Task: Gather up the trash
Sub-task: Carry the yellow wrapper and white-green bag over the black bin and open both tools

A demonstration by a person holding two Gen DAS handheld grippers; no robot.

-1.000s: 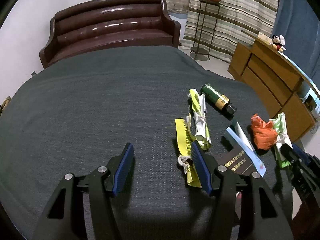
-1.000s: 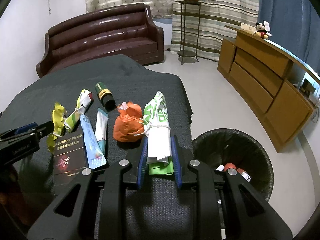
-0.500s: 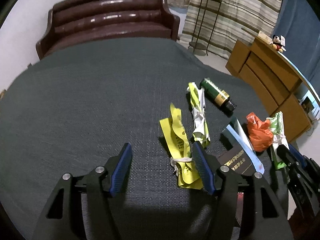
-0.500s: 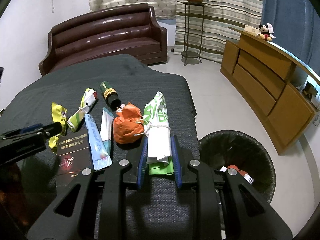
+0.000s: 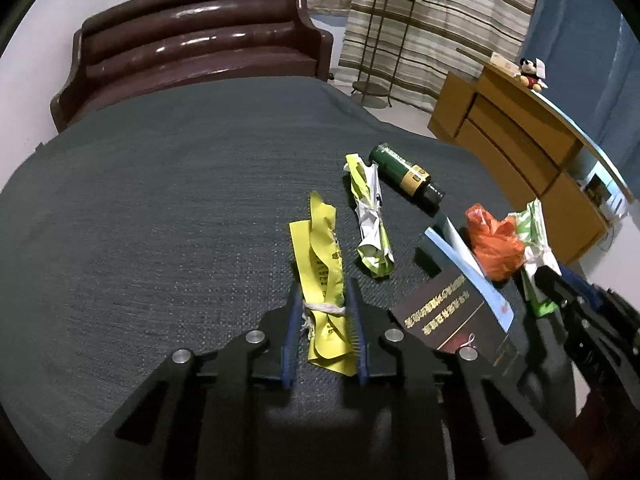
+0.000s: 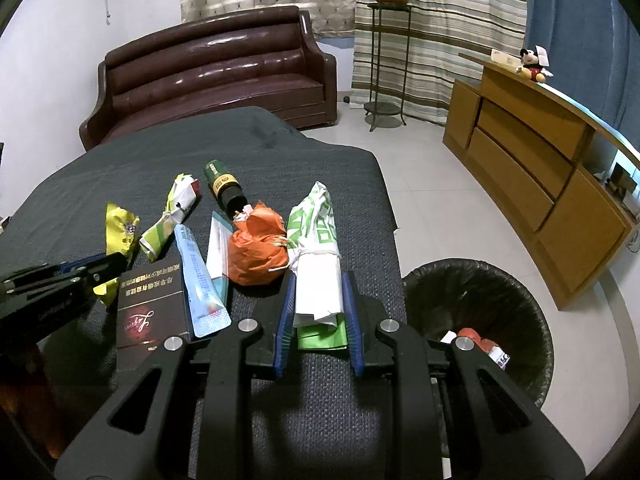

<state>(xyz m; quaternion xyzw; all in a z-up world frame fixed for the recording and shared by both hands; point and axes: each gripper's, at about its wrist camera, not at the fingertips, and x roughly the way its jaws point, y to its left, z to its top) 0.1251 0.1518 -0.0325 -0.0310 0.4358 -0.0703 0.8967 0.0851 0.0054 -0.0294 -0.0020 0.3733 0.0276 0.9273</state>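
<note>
My left gripper [image 5: 325, 312] has just closed its fingers on the yellow wrapper [image 5: 322, 264]. My right gripper [image 6: 318, 304] still pinches the white bag [image 6: 318, 264]; the bin [image 6: 480, 320] at 3 o'clock comes next.

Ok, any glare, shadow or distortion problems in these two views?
Left wrist: glare streaks on the glossy brown leather sofa, black fisheye corners, shadow under the left tongs. Right wrist: same sofa glare, curved wooden sideboard, everything sharp.

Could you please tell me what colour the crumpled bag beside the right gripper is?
Orange; the crumpled bag shows best in the right wrist view.
</note>
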